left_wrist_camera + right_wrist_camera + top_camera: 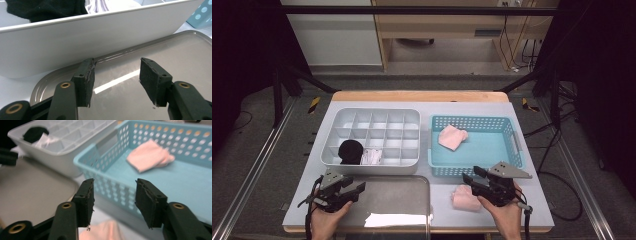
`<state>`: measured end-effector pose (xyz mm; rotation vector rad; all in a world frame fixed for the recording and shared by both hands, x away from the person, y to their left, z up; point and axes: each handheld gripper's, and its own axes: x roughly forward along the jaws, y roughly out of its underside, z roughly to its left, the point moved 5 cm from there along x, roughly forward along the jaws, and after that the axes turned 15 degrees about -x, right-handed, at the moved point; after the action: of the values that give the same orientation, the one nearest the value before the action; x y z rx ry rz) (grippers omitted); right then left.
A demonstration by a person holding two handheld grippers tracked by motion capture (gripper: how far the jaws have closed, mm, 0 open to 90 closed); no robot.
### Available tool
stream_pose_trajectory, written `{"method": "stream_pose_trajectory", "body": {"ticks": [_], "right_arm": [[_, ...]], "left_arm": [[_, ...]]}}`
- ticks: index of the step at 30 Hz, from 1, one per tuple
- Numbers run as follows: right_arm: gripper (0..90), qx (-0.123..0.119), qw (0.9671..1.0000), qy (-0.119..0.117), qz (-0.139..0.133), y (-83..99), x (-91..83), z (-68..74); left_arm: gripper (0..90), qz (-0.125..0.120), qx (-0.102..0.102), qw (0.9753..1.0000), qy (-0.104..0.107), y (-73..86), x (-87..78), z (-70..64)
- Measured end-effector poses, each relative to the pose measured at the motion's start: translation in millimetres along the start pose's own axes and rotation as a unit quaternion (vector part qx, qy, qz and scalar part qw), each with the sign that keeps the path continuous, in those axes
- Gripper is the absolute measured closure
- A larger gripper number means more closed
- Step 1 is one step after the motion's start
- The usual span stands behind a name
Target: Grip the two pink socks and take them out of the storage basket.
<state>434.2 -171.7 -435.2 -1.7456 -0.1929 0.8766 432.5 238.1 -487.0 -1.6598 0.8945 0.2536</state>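
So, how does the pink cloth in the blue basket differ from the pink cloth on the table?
The pink cloth in the basket lies flat and folded inside the blue basket, far from both grippers. The pink cloth on the table sits bunched on the table in front of the basket, just under the open right hand-held gripper. The basket one looks a little paler. Both are small, soft and pink, and neither is gripped.

Bare metal tray [397, 200] under left gripper [353, 191], white organizer [371, 165] wall blocking, seemingly close.
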Motion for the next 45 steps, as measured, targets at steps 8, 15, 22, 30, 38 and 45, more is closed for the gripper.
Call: {"method": "stream_pose_trajectory", "body": {"ticks": [8,15,22,30,38,45], "right_arm": [[34.4,0.006,0.9997,0.021,-0.012,-35.9,15.5,-19.0],[29.7,0.017,0.9981,0.057,-0.012,-59.2,38.9,-40.7],[26.4,0.033,0.9957,0.086,-0.002,-70.2,65.7,-63.8],[27.4,0.042,0.9948,0.092,0.013,-74.9,92.7,-78.7],[29.2,0.059,0.9917,0.109,0.033,-65.0,119.2,-96.1],[29.3,0.066,0.9900,0.100,0.074,-47.2,141.7,-103.6]], "left_arm": [[44.8,0.001,-0.001,1.0000,-0.001,-0.2,0.4,1.0],[44.8,-0.001,-0.004,1.0000,0.000,-0.3,0.1,1.2],[44.9,0.001,-0.002,1.0000,0.001,0.0,1.1,1.2],[44.9,0.001,-0.004,1.0000,0.001,-0.1,1.1,2.0],[44.9,0.002,-0.003,1.0000,0.002,0.0,1.4,2.0],[44.9,0.002,-0.003,1.0000,0.002,-0.1,1.4,2.6]]}}
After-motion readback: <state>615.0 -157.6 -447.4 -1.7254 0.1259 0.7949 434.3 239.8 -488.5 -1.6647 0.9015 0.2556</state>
